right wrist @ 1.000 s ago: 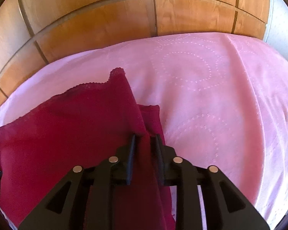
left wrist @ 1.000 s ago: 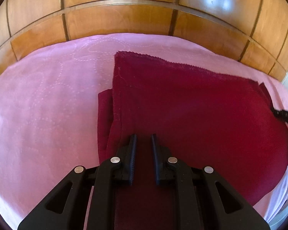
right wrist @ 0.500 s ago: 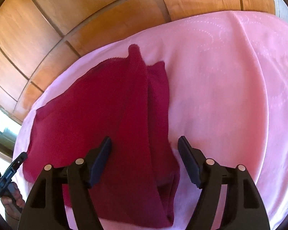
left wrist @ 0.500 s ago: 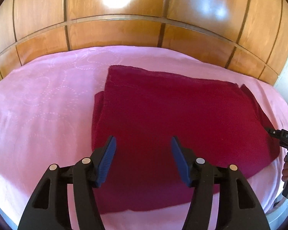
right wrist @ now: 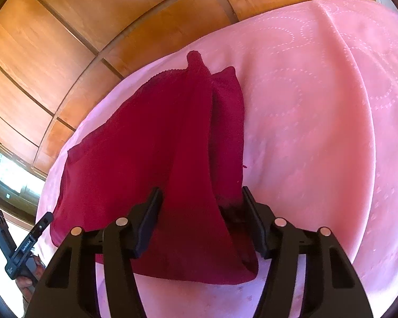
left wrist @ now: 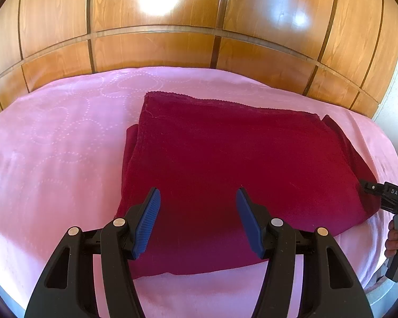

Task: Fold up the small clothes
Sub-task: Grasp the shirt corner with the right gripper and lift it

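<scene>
A dark red cloth (left wrist: 238, 164) lies folded over on the pink bedspread (left wrist: 53, 145). A lower layer sticks out along its left and right sides. My left gripper (left wrist: 197, 212) is open and empty, held just above the cloth's near edge. In the right wrist view the cloth (right wrist: 151, 137) lies in overlapping layers with a raised ridge. My right gripper (right wrist: 200, 212) is open above the cloth's near right corner, holding nothing. The right gripper also shows at the right edge of the left wrist view (left wrist: 384, 198), beside the cloth.
A glossy wooden panelled wall (left wrist: 172, 39) rises right behind the bed. The bed's near edge (left wrist: 199, 299) runs below my left gripper. In the right wrist view the left gripper's handle (right wrist: 21, 249) shows at the lower left, and a window (right wrist: 2, 169) at the far left.
Both grippers were shut on the cloth one second ago. They have opened, let the cloth drop flat and pulled back from it. The top layer now rests on the bed.
</scene>
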A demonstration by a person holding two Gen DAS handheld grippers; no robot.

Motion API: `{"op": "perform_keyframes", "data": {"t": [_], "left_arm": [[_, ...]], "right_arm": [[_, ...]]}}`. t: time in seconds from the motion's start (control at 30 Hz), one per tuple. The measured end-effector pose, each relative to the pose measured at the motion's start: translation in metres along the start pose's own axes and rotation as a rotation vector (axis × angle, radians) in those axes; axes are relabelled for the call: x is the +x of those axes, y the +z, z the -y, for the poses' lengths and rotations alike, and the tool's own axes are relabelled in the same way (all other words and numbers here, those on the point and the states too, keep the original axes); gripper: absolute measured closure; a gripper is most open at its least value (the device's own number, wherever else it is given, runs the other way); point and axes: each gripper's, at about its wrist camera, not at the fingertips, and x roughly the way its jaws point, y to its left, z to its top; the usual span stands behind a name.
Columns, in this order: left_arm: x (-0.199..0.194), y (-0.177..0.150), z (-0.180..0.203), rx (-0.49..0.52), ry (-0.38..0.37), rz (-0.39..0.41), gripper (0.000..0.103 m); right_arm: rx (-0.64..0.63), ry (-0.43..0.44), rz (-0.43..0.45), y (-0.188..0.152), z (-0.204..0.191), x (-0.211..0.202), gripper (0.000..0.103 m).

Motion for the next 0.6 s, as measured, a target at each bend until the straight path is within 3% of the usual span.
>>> {"op": "perform_keyframes", "data": {"t": [0.03,0.13,0.43,0.6], "left_arm": [[0.0,0.0,0.0,0.001,0.0,0.002,0.045],[0.0,0.0,-0.001,0.002,0.0,0.003,0.045],[0.005,0.007,0.004,0.017,-0.024,-0.004,0.045],[0.018,0.02,0.027,0.053,-0.087,-0.018,0.045]], "right_arm": [[-0.004,0.002,-0.003,-0.001,-0.001,0.0,0.057],[-0.033,0.0,-0.014,-0.002,-0.007,0.0,0.065],[-0.027,0.015,-0.043,-0.005,-0.001,-0.001,0.057],[0.011,0.061,-0.033,-0.009,0.008,-0.003,0.057]]}}
